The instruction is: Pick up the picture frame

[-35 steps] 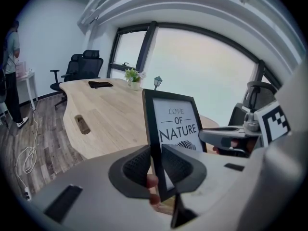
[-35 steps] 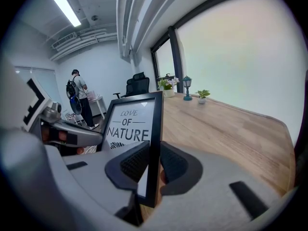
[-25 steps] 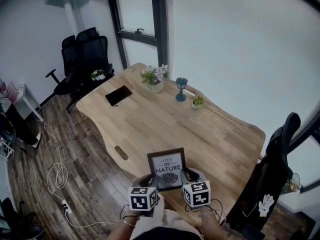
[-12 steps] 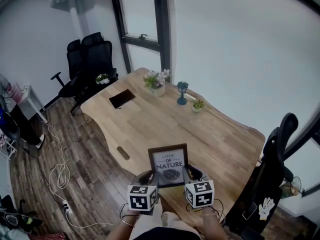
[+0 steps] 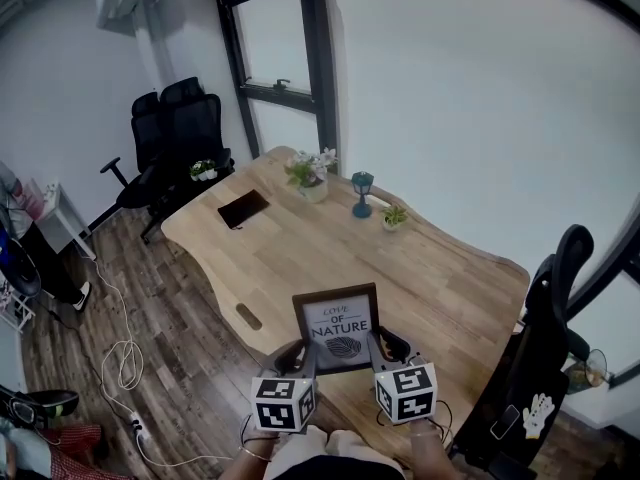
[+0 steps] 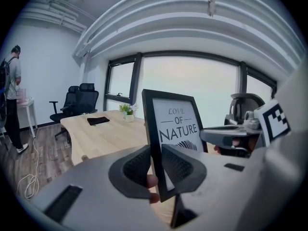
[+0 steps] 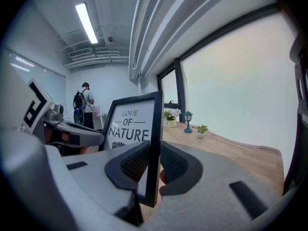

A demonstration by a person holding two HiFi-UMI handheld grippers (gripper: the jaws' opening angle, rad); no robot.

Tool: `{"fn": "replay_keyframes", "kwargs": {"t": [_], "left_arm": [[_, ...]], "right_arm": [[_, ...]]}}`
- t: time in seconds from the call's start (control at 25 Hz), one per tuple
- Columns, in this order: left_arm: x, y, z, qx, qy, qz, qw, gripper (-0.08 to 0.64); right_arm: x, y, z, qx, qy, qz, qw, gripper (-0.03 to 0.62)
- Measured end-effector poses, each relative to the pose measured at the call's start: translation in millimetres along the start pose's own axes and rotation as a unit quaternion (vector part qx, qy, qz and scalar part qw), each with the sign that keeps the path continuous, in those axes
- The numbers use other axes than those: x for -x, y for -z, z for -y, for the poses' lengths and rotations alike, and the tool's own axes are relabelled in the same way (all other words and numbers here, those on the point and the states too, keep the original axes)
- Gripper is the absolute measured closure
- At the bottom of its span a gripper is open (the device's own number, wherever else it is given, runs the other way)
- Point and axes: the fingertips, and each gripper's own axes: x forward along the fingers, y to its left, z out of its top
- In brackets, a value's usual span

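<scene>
Black rect. frame (image 5: 337, 326), ribbed L claw (image 6: 156, 161), R claw (image 7: 150, 161)

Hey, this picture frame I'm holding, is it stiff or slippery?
Probably stiff: the picture frame looks flat and upright with the left gripper and right gripper clamping only its side edges. Its thin, smooth dark border could slip, so it may pivot.

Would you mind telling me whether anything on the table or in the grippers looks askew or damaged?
Nothing stands out. The frame is upright, clamped at its side edges by the left gripper and right gripper; the lantern stands upright.
</scene>
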Motion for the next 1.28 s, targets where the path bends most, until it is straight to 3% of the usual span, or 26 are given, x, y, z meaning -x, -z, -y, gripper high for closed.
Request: {"fn": "replay_keyframes", "kwargs": {"t": [0.52,1.28], "left_arm": [[18,-49,-5,-0.023,0.034,0.05,0.9979,0.495],[42,-92,-24,-0.031,0.056,0.074,0.9952,0.495]], "right_arm": [[12,-45,-11,0.007,0.027,0.043,0.999,0.523],[15,-96,-36,0.027,0.036,0.076,0.996,0.523]]}}
